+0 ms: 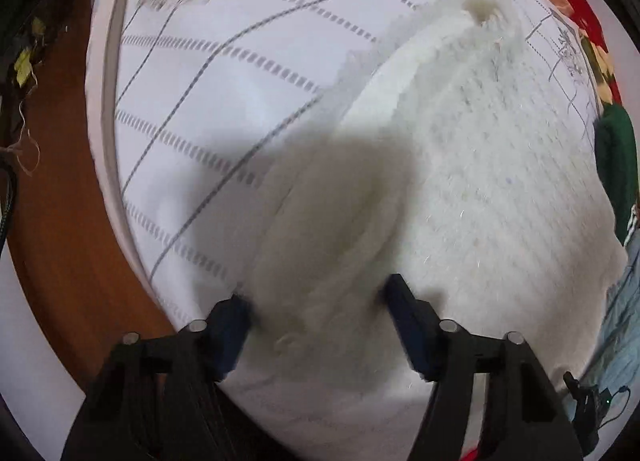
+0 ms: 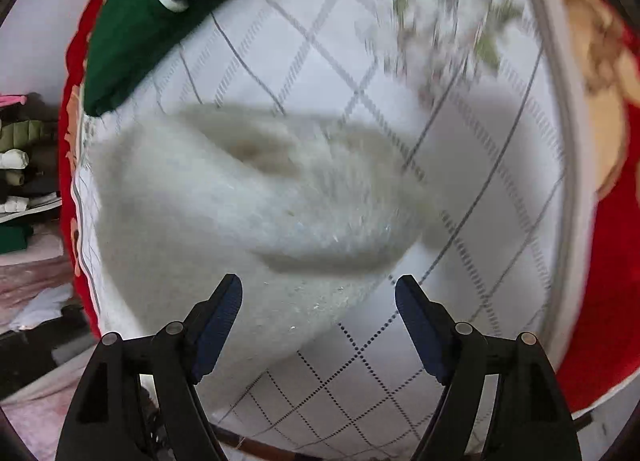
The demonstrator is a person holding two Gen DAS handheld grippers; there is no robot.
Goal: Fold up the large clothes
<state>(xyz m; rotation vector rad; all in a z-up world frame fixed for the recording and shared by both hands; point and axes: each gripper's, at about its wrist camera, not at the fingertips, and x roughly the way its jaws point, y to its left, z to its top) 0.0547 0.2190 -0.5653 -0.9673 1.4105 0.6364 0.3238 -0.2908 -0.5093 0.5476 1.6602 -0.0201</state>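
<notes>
Left wrist view: my left gripper (image 1: pixel 316 301) points down at a fluffy cream-white knitted garment (image 1: pixel 460 181) that fills the centre and right of the frame, lying on a white bedspread with grey checked lines (image 1: pixel 224 73). A raised fold of the knit sits between the blue pads (image 1: pixel 412 325); the jaws stand part-way spread, and with the blur I cannot tell whether they press the wool. One sleeve cuff (image 1: pixel 486 7) points to the upper right. Brown wooden floor (image 1: pixel 56 189) shows at the left, past the bedspread's edge, and a dark green garment (image 1: pixel 616 165) lies at the right margin.

Right wrist view: my right gripper (image 2: pixel 318 301) hangs with jaws spread wide and nothing pinched. The cream garment lies mid-frame with a flap rolled over itself; its lower edge passes between the pads (image 2: pixel 220 321). The green garment, white-striped, is at the upper left, just beside the knit.

I judge the main risk to be the loose fuzzy knit slipping from a shallow pinch, or the left pads catching the bedspread along with it. The open room is bare bedspread to the right in this view; the left is crowded.
</notes>
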